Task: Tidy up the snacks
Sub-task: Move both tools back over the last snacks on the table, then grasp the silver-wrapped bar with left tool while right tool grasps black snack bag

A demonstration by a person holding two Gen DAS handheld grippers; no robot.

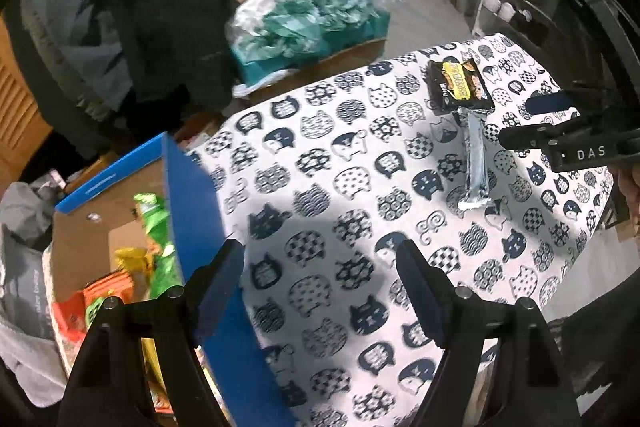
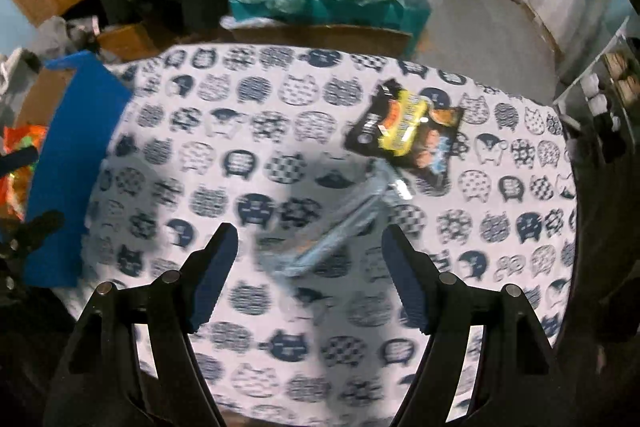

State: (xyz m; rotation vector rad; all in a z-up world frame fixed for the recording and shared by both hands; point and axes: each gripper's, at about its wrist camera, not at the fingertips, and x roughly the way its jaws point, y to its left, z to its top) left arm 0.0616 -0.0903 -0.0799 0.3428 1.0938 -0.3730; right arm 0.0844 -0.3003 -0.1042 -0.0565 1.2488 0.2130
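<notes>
Two snacks left on the cat-print tablecloth (image 1: pixel 320 163): a black packet (image 1: pixel 460 85) with yellow lettering and a long silver wrapper (image 1: pixel 476 163) touching its near edge, both toward one o'clock in the left wrist view. Already holding green, yellow and orange packets: a blue-sided cardboard box (image 1: pixel 192 211) at nine o'clock off the table's edge. Left gripper (image 1: pixel 320 291) spread wide and empty over bare cloth beside the box wall. Right gripper (image 2: pixel 308 267) likewise spread wide and empty, hovering with the silver wrapper (image 2: pixel 320 239) lying just ahead between its fingers, at twelve o'clock, and the black packet (image 2: pixel 404 131) beyond at one o'clock. Likely step in hand: picking up the silver wrapper with the right gripper. Best done by lowering until the pads straddle the wrapper's narrow width, not its length, closing near the middle so neither end droops, and lifting straight up to avoid dragging the black packet that touches its far end. Probably thin, slippery foil, so a firm squeeze low against the cloth without pinching the fabric. Legible writing: only "DAS" in white on the right gripper's body in the left wrist view; packet lettering too blurred to read.
</notes>
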